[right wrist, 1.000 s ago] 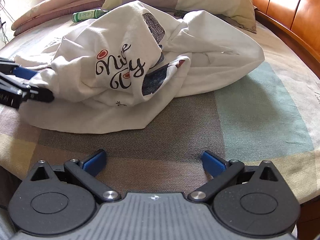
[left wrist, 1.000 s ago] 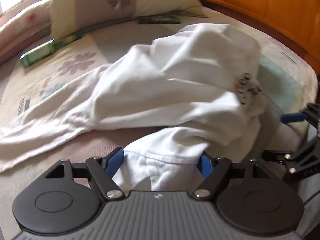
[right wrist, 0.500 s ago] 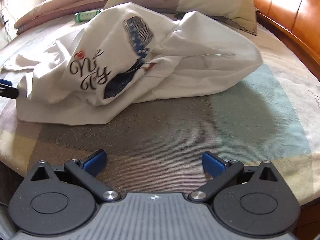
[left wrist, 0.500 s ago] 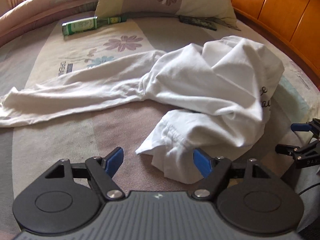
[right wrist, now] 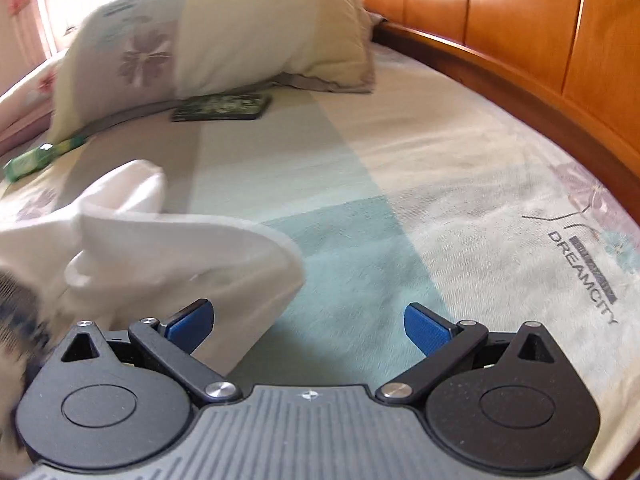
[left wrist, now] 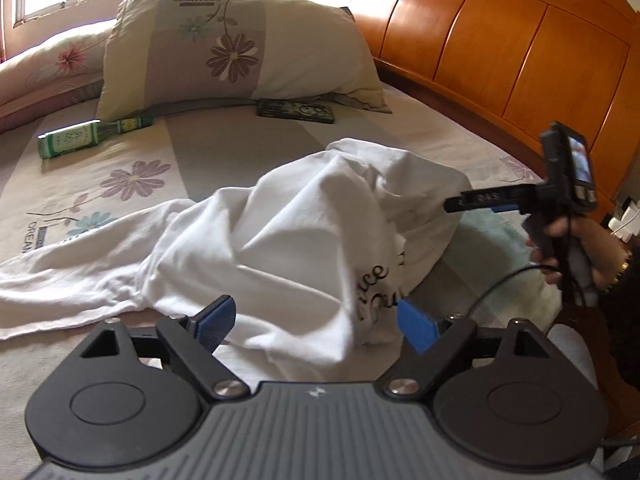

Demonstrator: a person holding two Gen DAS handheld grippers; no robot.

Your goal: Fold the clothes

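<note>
On bedsheet (right wrist: 500, 184) printed "DREAMCITY", both grippers (L (left wrist: 316, 322), R (right wrist: 308, 326)) spread wide, empty, by white shirt (left wrist: 280, 248)

A crumpled white cotton T-shirt (left wrist: 288, 248) with black script lettering lies heaped on the patterned bedsheet of the bed (left wrist: 224, 152). The left gripper (left wrist: 316, 320), black with blue pads, hovers just before it, jaws spread wide with cloth between them but not clamped. To the right, a hand (left wrist: 576, 248) holds the right gripper (left wrist: 480, 202) near the shirt. A floral pillow (left wrist: 228, 48), a green bottle (left wrist: 76, 140) and a dark flat packet (left wrist: 296, 111) lie beyond, before an orange wooden headboard (left wrist: 500, 32).
</note>
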